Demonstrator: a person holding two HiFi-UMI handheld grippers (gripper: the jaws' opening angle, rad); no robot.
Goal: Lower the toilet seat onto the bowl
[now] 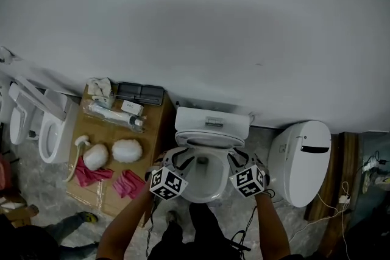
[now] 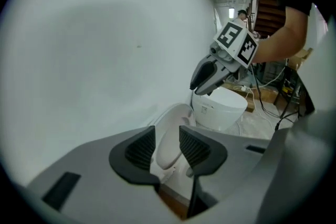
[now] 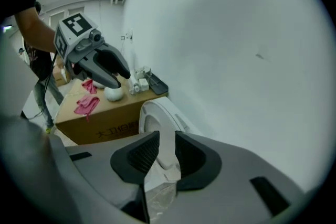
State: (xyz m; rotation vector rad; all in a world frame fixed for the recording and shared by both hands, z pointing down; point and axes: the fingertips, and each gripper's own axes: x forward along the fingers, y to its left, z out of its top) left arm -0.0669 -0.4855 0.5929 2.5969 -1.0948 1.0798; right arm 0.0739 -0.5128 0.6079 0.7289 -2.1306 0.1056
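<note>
Toilet seat stood upright against the tank, just ahead of both grippers, equally near. Left gripper gaped wide, right gripper half open, neither gripping.

two grippers: left gripper, right gripper. four toilets: centre toilet, right toilet, two left toilets. one box; two pink cloths; two white puffs; one tray; one tube.
</note>
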